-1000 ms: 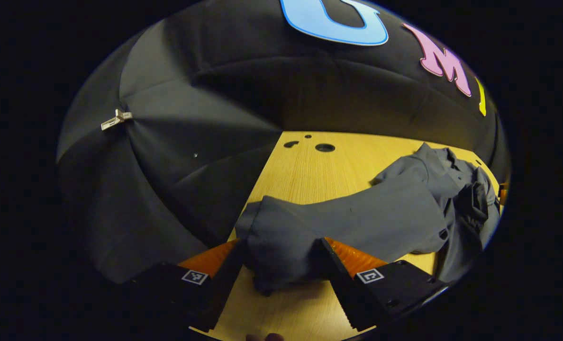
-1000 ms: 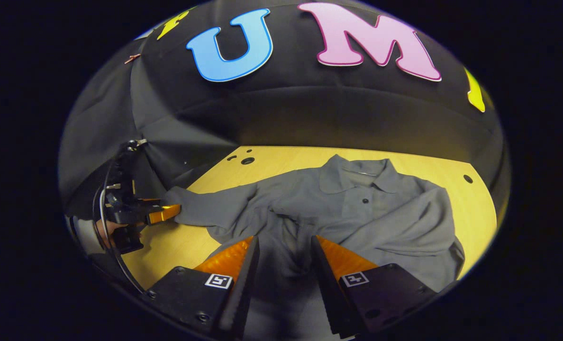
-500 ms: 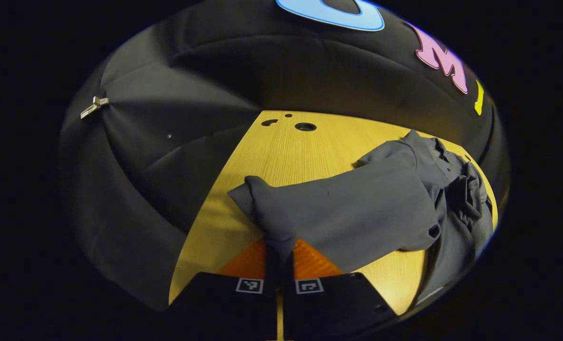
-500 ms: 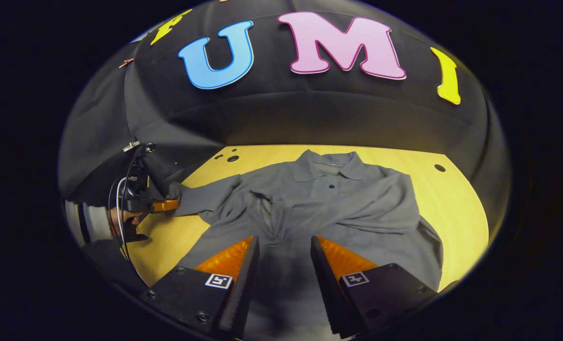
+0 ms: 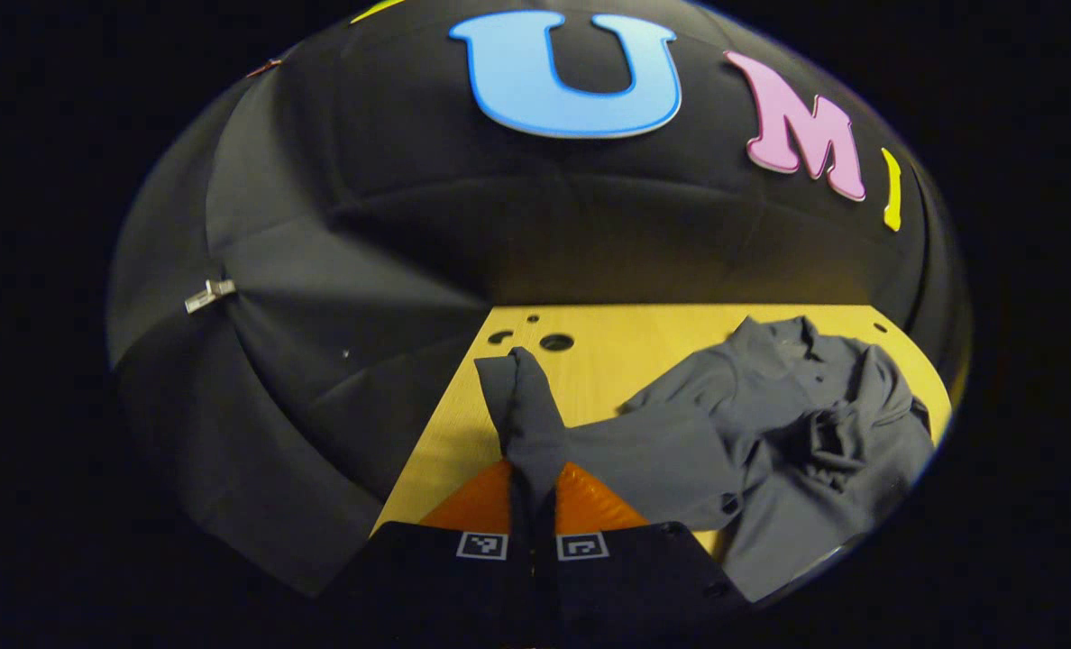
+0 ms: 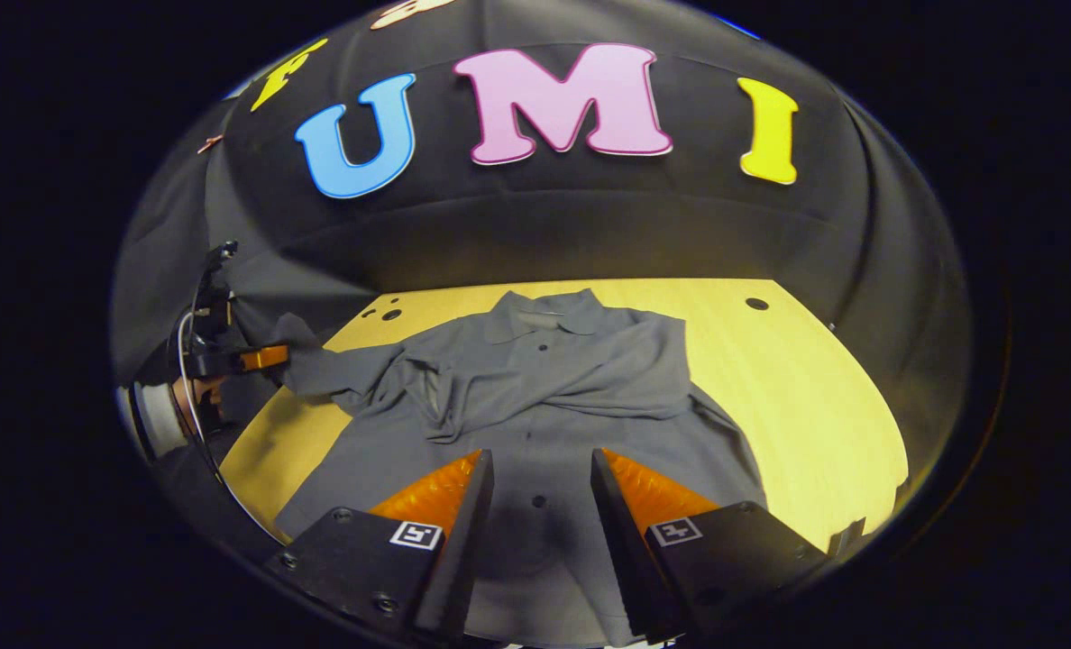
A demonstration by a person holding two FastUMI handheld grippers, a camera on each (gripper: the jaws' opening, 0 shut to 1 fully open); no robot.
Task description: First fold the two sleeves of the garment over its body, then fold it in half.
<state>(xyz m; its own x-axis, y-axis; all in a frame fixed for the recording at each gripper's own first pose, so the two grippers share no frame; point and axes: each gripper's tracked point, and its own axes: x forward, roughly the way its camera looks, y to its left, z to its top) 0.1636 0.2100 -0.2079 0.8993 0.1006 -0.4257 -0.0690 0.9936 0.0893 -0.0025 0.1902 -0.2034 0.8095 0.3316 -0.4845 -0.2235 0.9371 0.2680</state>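
A grey collared shirt lies face up on the wooden table, collar toward the far wall. One sleeve is folded across the chest. My left gripper is shut on the cuff of the other sleeve, which rises off the table between its fingers. The right gripper view shows that left gripper at the table's left edge, held by a hand, with the sleeve stretched toward it. My right gripper hovers open over the shirt's lower front, nothing between its fingers.
Black cloth walls close in the table on the far and left sides. Small round holes are in the table's far left corner, another hole at far right. Bare wood lies right of the shirt.
My left gripper closed on the sleeve cuff and lifted it off the table. My right gripper drew back toward the hem, staying open.
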